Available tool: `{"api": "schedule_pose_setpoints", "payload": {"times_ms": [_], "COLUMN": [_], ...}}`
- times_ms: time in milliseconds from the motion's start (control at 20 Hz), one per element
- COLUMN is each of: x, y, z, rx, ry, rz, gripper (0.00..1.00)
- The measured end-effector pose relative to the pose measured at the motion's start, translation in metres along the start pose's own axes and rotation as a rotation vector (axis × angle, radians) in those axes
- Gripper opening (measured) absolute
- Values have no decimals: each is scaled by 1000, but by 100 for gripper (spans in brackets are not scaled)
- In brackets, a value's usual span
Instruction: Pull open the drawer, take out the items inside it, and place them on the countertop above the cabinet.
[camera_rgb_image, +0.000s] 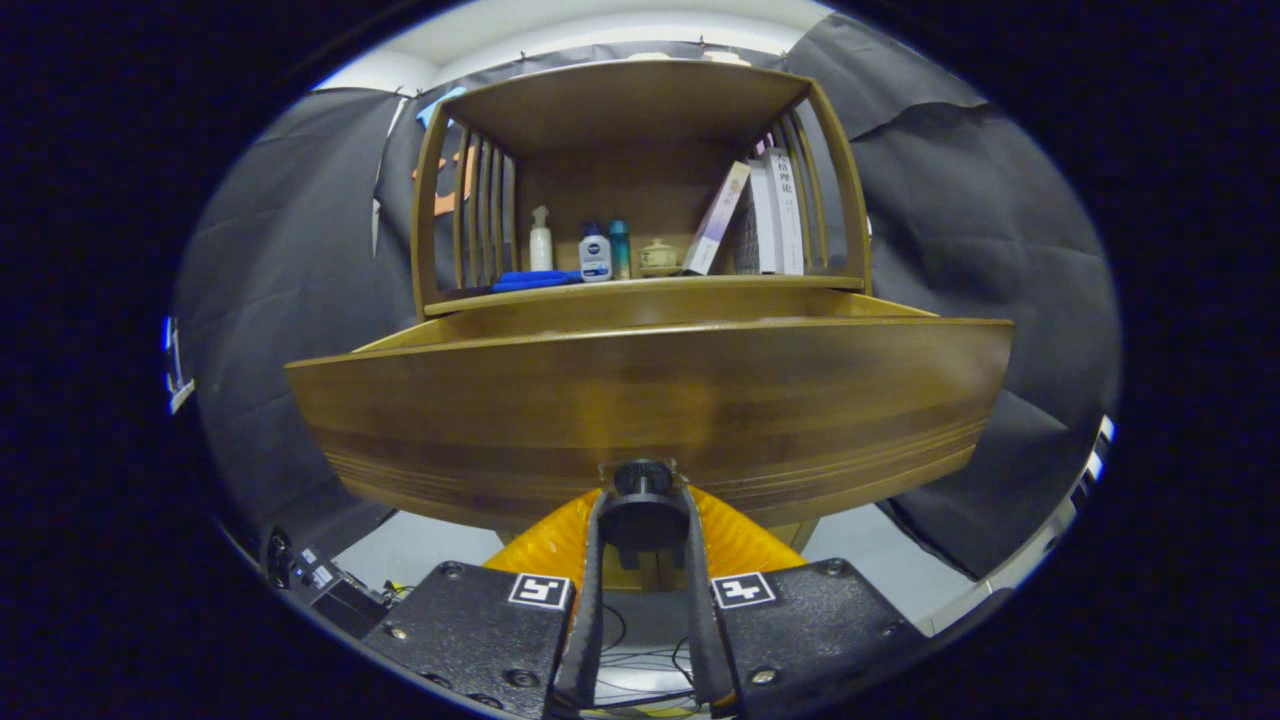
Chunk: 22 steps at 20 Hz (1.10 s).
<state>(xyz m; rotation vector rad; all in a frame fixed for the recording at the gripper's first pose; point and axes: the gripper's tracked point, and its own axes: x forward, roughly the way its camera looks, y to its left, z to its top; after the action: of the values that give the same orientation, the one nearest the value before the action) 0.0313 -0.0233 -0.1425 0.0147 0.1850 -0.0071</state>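
Note:
The wooden drawer stands pulled out from the cabinet, its broad front panel facing me and its inside hidden below the rim. A dark round knob sits at the bottom middle of that panel. My gripper is shut on the knob, one finger pressing each side of it. Above the drawer lies the countertop, a wooden shelf inside a slatted frame.
On the countertop stand a white pump bottle, a white and blue bottle, a teal bottle, a small lidded pot, a flat blue thing and several leaning books. Black cloth hangs on both sides.

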Motion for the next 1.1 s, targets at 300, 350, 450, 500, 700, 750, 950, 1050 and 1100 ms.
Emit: {"api": "schedule_pose_setpoints", "payload": {"times_ms": [300, 350, 450, 500, 700, 750, 950, 1050, 1100], "x": [1, 1, 1, -1, -19, -23, -46, -55, -57], "y": [-1, -2, -2, -4, -24, -22, -34, -39, -40], "z": [-1, -1, -2, -4, 6, 9, 52, 75, 86], "rx": [-15, -21, -23, -22, 37, 48, 71, 69, 63], "ry": [-3, -1, 11, 25, 30, 42, -6, -39, -49], "rz": [-3, -1, 14, 20, 4, 22, 18, 1, -4], "gripper": [38, 38, 51, 57, 82, 88, 100, 98, 98]}}
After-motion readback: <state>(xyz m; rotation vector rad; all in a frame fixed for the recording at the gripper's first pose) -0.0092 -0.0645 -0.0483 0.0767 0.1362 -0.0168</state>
